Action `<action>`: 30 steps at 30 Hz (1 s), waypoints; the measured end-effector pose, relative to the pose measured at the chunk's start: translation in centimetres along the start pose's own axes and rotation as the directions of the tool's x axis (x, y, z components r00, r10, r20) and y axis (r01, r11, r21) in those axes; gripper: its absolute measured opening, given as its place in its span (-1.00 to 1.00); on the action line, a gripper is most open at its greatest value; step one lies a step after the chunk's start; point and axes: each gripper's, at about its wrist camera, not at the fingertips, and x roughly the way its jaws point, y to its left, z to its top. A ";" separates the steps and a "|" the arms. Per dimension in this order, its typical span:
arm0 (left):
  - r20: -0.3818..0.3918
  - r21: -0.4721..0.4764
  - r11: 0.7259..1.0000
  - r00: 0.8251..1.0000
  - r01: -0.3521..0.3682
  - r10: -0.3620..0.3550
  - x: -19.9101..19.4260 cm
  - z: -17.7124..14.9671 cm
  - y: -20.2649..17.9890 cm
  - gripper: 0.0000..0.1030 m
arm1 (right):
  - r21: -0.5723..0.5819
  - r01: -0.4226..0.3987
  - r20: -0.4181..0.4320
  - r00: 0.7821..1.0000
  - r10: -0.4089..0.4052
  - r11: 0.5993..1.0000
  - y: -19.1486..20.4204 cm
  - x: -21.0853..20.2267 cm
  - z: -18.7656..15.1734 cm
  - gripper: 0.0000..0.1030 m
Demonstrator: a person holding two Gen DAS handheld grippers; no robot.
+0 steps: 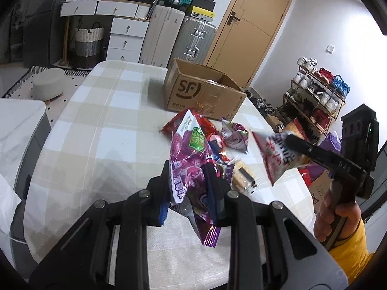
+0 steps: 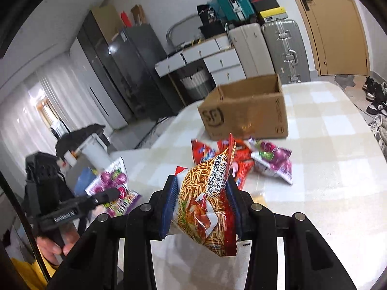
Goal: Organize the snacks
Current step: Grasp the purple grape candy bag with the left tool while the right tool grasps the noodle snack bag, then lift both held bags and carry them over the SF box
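My left gripper point(image 1: 189, 186) is shut on a purple snack bag point(image 1: 186, 166), held up above the checked table point(image 1: 96, 125). My right gripper point(image 2: 202, 191) is shut on a red and orange noodle-snack bag point(image 2: 205, 200), also lifted off the table. In the left wrist view the right gripper point(image 1: 293, 143) shows at the right with that bag point(image 1: 278, 159). In the right wrist view the left gripper point(image 2: 111, 194) shows at the left with the purple bag point(image 2: 113, 193). A pile of snack packets point(image 2: 241, 162) lies in front of an open cardboard box point(image 2: 246, 111).
The box point(image 1: 203, 94) stands at the far side of the table. A shoe rack point(image 1: 314, 99) is off to the right, and drawers point(image 1: 125, 36) and suitcases point(image 1: 179, 36) stand behind. A person's hand point(image 1: 336, 220) with a yellow sleeve holds the right gripper.
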 end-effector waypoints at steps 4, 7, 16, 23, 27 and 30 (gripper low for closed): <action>0.013 0.027 1.000 1.000 -0.011 0.011 -0.7 0.7 -1.3 -0.56 | 0.009 -0.012 0.043 0.999 0.012 1.000 -0.3 -1.6 1.0 -0.23; 0.010 0.039 0.999 1.000 -0.020 0.019 -1.1 1.7 -2.1 -0.56 | 0.002 -0.016 0.058 0.998 0.016 1.000 -0.4 -2.3 1.5 -0.23; 0.054 0.124 0.991 0.998 -0.039 0.033 -1.8 6.8 -4.8 -0.56 | -0.037 -0.047 0.121 0.991 0.051 0.998 0.1 -4.4 5.8 -0.23; 0.081 0.149 0.989 0.997 -0.008 -0.004 -1.8 12.5 -6.2 -0.56 | -0.086 -0.031 0.183 0.982 0.046 0.996 0.9 -5.6 11.1 -0.23; 0.089 0.147 0.989 0.996 -0.007 -0.006 -1.5 15.4 -6.4 -0.56 | -0.106 -0.021 0.198 0.979 0.042 0.994 1.2 -5.3 14.2 -0.23; 0.087 0.143 0.990 0.996 -0.009 -0.003 -0.5 19.0 -7.1 -0.56 | -0.114 -0.020 0.199 0.979 0.043 0.993 1.2 -4.4 16.6 -0.23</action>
